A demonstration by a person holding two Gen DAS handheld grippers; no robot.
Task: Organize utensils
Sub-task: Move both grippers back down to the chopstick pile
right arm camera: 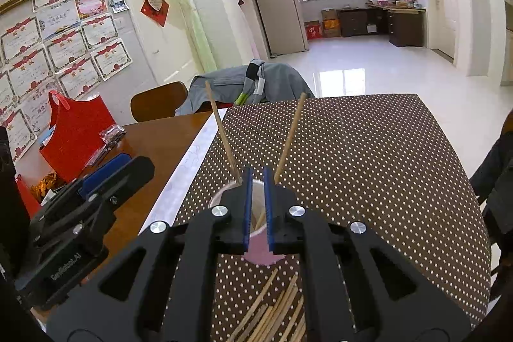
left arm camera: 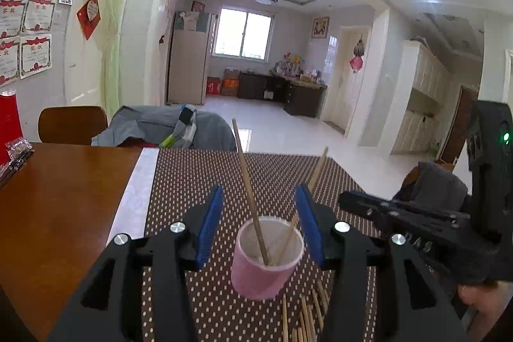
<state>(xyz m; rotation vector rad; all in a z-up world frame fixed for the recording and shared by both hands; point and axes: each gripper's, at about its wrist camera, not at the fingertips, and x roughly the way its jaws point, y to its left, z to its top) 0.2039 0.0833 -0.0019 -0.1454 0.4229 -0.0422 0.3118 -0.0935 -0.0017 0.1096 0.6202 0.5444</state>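
Two wrist views of a dotted brown mat [right arm camera: 368,169] laid on a wooden worktop [left arm camera: 64,197]. A pink cup [left arm camera: 264,265] stands upright on the mat and serves as the holder for the chopsticks: two sticks lean inside it, a long one [left arm camera: 250,194] tilted toward the left rim and a second [right arm camera: 290,138] tilted right, their lower ends resting on the cup's floor. The cup is pale inside and pink outside, light and thin-walled by its look, so it probably tips easily under a sideways push. Just in front of it on the mat lies a loose pile of chopsticks [right arm camera: 275,310], slim, pale wood, fanned out and overlapping, awaiting collection.

The left claw [left arm camera: 259,220] stands open, its blue pads [left arm camera: 210,226] either side of the cup and clear of it; nothing is gripped. This flanking position probably guards the cup against tipping. The right claw [right arm camera: 257,207] is nearly closed, a narrow slit between its pads [right arm camera: 247,207], poised just above the cup's mouth; no stick is visibly caught between them, which suggests one has just been delivered. A red bag [right arm camera: 77,133] sits well apart at the worktop's far left.
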